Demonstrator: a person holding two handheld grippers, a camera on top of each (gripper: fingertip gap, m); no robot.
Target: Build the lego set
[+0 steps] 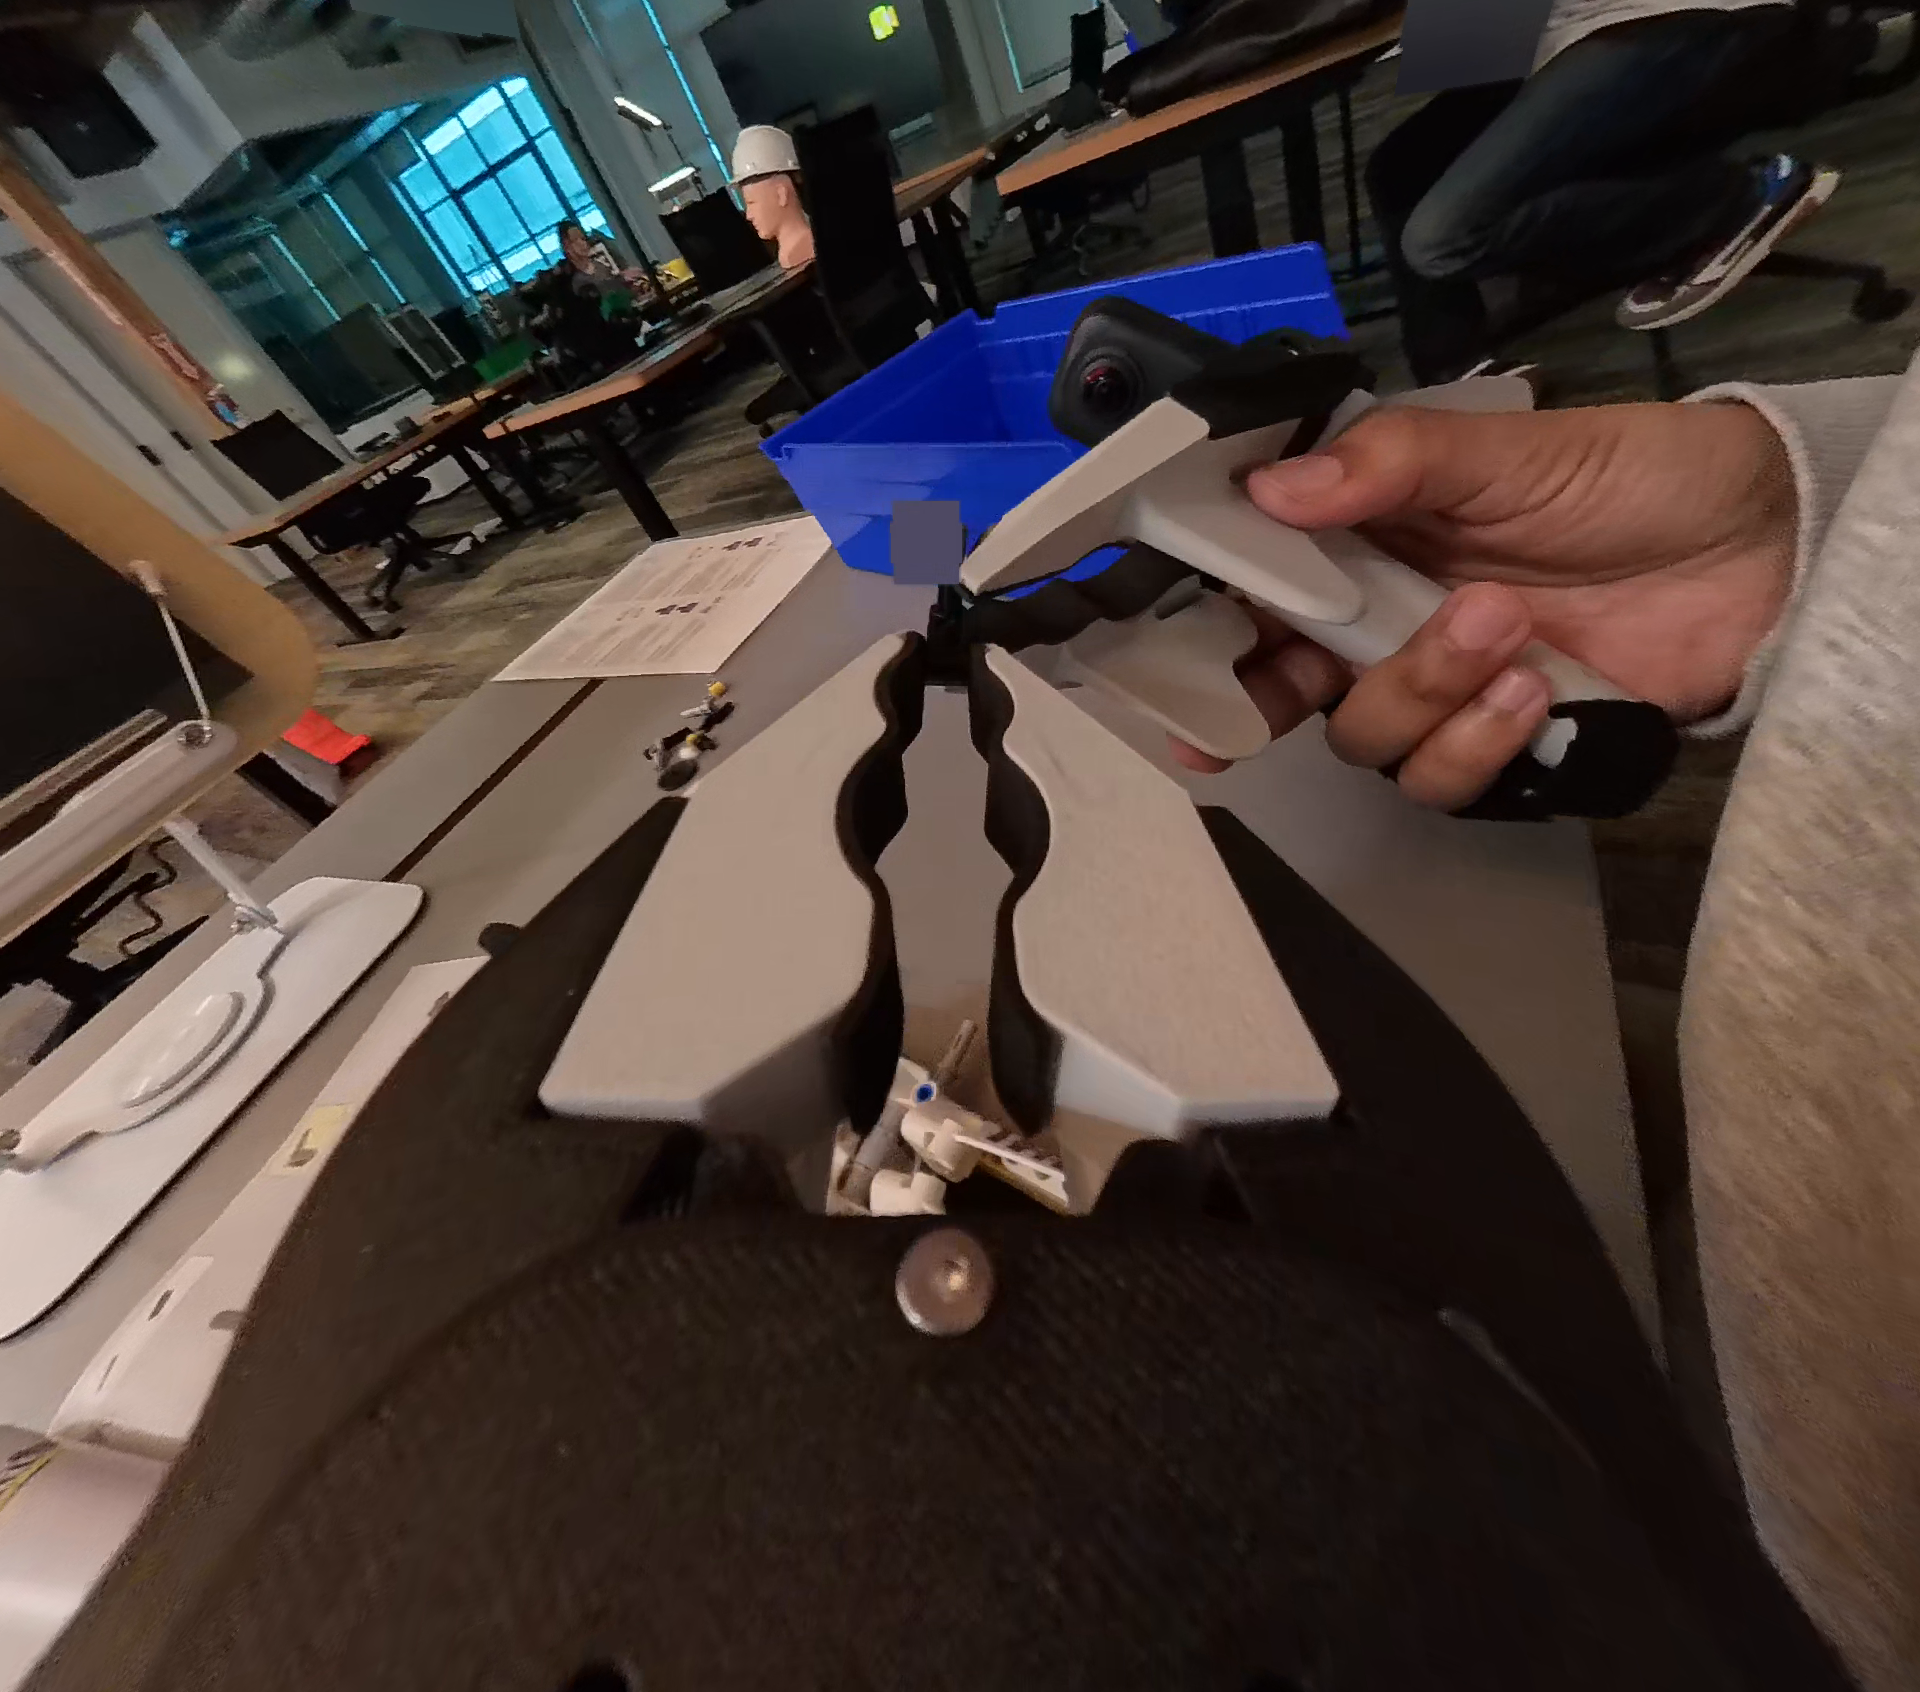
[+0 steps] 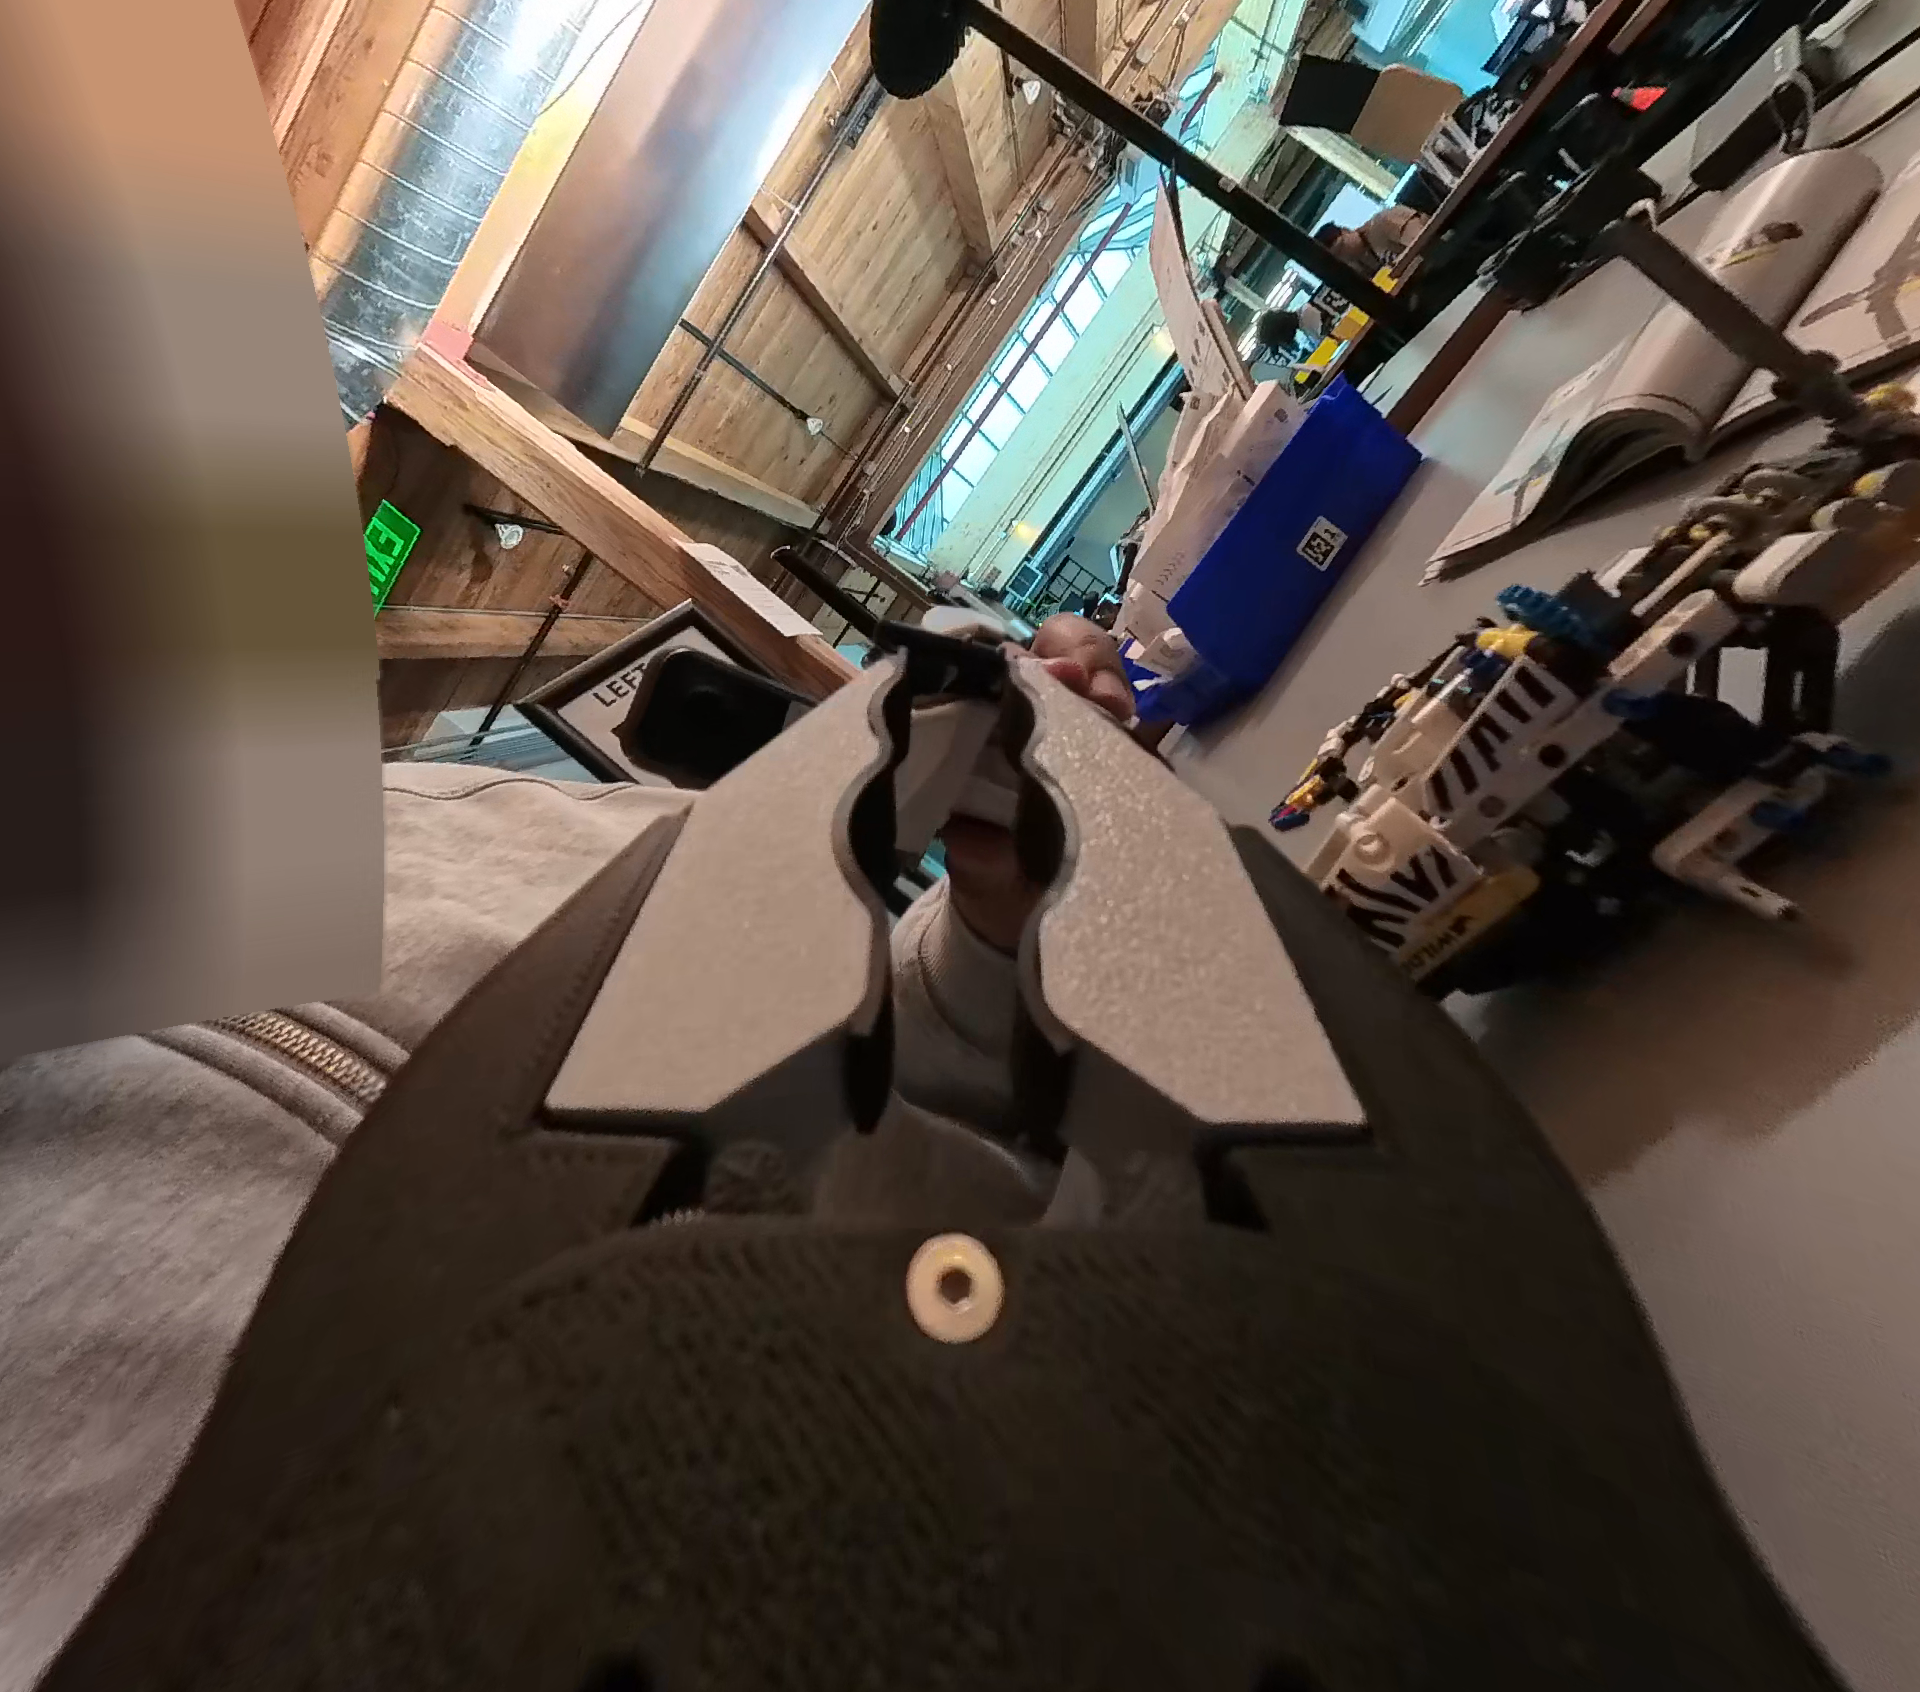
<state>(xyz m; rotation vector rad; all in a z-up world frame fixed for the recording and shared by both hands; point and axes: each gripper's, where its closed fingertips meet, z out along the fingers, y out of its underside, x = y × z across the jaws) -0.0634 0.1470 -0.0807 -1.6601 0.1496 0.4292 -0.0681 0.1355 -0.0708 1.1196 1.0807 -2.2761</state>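
At frame centre of both views, a small black piece (image 1: 948, 643) is pinched from 2 sides by the narrowed fingertips of the left gripper (image 1: 948, 655) and the right gripper (image 2: 951, 668). The partly built lego model (image 2: 1538, 769) is seen at the right edge of the right wrist view, on the grey table (image 2: 1662, 1123). With so little of the piece held, it could be twisted free and dropped if either gripper is tilted or eased unevenly.

The grey surface (image 1: 831, 686) carries a blue bin (image 1: 935, 437). Just beside the bin lies a printed instruction sheet (image 1: 675, 603); near it, small lego pieces (image 1: 691, 733). The partly built lego vehicle (image 2: 1538, 769) and an open booklet (image 2: 1683, 385) lie beyond the bin.
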